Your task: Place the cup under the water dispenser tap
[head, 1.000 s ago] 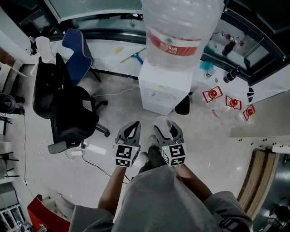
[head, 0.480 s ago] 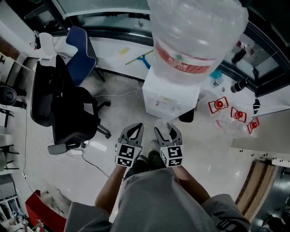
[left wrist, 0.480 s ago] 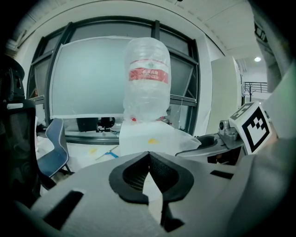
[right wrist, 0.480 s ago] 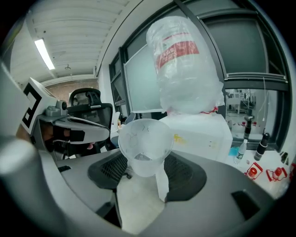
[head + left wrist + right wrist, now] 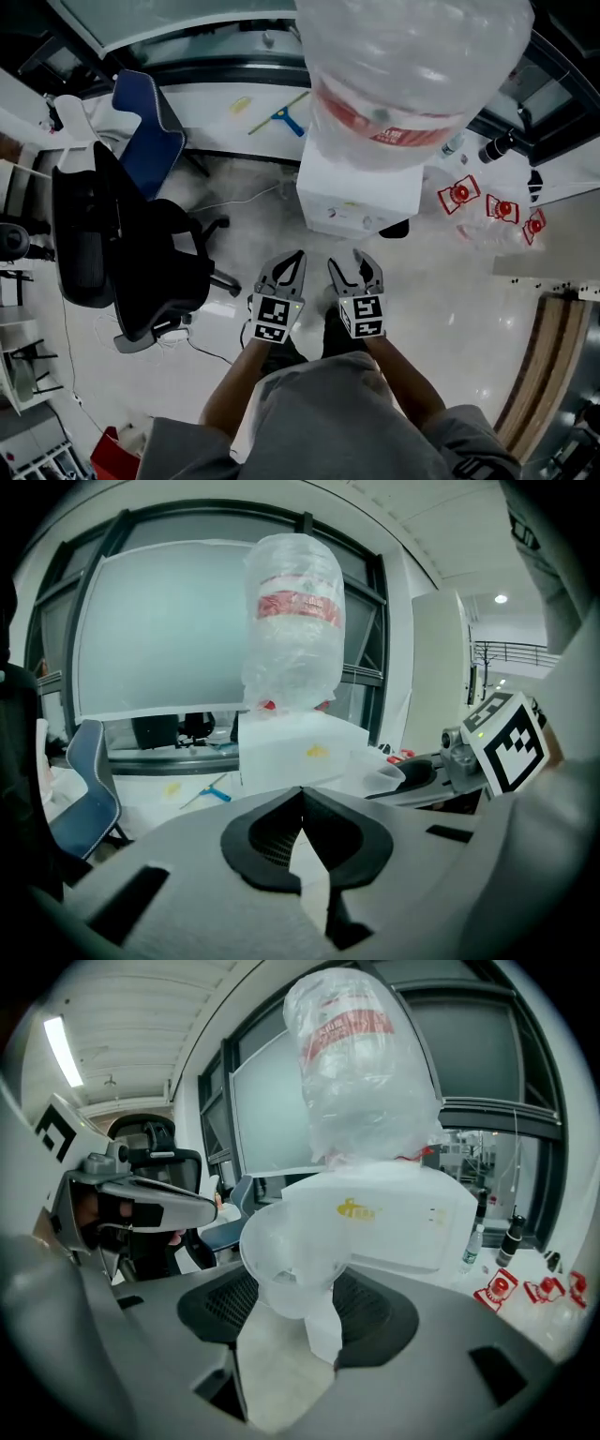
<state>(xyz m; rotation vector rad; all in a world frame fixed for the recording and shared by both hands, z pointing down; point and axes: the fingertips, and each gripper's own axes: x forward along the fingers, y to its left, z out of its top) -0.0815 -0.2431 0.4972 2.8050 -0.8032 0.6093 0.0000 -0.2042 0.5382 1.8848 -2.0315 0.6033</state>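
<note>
Ahead of my right gripper (image 5: 353, 270), closed on the cup (image 5: 292, 1260), bare floor (image 5: 441, 309) lies open up to the dispenser (image 5: 361, 192). The bottle (image 5: 412, 75) fills the space on top of it; a dark thing (image 5: 394, 228) lies at its base, right side. A black chair (image 5: 141, 272) crowds my left; red-marked things (image 5: 459, 195) lie well right.

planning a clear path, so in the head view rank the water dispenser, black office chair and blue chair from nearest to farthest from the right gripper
From the right gripper:
1. water dispenser, just ahead of it.
2. black office chair, off to the left.
3. blue chair, far left, beyond the black one.
</note>
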